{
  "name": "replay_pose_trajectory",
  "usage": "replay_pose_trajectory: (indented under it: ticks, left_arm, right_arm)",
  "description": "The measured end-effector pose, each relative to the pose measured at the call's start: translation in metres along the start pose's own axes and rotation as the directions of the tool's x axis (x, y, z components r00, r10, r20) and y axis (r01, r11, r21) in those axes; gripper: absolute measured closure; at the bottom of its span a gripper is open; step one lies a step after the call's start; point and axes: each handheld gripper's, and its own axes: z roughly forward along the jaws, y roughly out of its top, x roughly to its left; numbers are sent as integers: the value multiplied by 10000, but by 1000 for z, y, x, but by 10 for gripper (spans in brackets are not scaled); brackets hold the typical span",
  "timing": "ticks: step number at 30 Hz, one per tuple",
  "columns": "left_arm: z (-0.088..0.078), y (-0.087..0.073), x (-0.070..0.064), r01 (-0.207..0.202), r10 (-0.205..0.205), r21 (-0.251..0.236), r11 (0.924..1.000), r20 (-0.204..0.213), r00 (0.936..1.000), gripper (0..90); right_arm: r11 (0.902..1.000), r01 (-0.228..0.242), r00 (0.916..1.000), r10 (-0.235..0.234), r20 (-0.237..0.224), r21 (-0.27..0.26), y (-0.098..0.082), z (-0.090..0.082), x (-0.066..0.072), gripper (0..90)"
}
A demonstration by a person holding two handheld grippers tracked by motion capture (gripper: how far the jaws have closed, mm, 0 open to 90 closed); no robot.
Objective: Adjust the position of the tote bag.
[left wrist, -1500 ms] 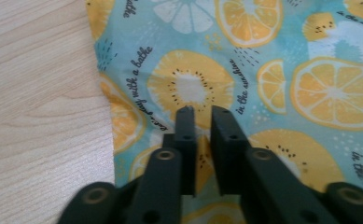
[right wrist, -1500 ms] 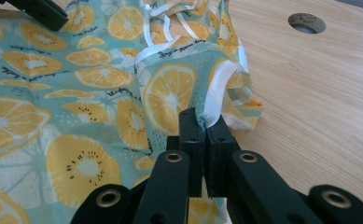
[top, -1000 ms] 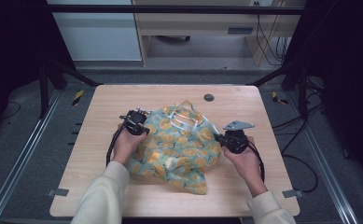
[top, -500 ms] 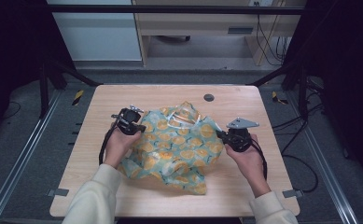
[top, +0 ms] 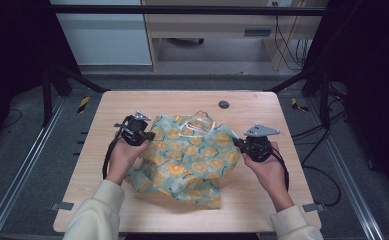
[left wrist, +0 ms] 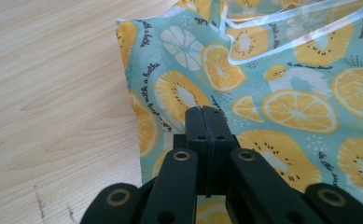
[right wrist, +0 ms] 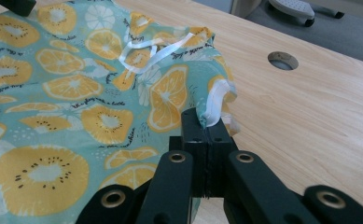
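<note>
Your left tongs [left wrist: 206, 114] and right tongs [right wrist: 202, 121] each clench the fruit-print cloth [top: 192, 155], whose script reads "with a bottle" in part.

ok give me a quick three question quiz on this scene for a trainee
1. True or false: both claws are shut on the fruit-print cloth.
2. What does the right claw pinch at the cloth's edge? A) a white ribbon trim B) a metal zip C) a wooden peg
3. Fill in: the round hole in the table lies toward the ___ edge in the high view.

Key: 1 true, the left claw grips it too; 2 A; 3 far.
</note>
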Motion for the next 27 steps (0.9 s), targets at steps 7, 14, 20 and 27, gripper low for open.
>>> replay_pose_trajectory:
  ticks: [7, 14, 20, 27]
  left_arm:
    - [-19, -4, -4, -168, 168, -647, 9978, 2, 9999, 900]
    - [-42, -8, -8, -400, 376, -1245, 9914, -217, 9991, 900]
    - [-51, -11, -7, -367, 333, -1484, 9883, -251, 9991, 900]
    - [-67, -22, -14, -546, 506, -1787, 9824, -271, 9984, 900]
  right_arm:
    - [9987, 140, 9999, -143, -64, -494, 10, -13, -1, 900]
    - [9951, 405, 9991, -413, -67, -898, 25, -28, 3, 900]
    - [9933, 473, 9988, -483, -77, -1053, 30, -34, 6, 900]
    - [9881, 776, 9965, -810, -207, -1326, 31, -46, 18, 900]
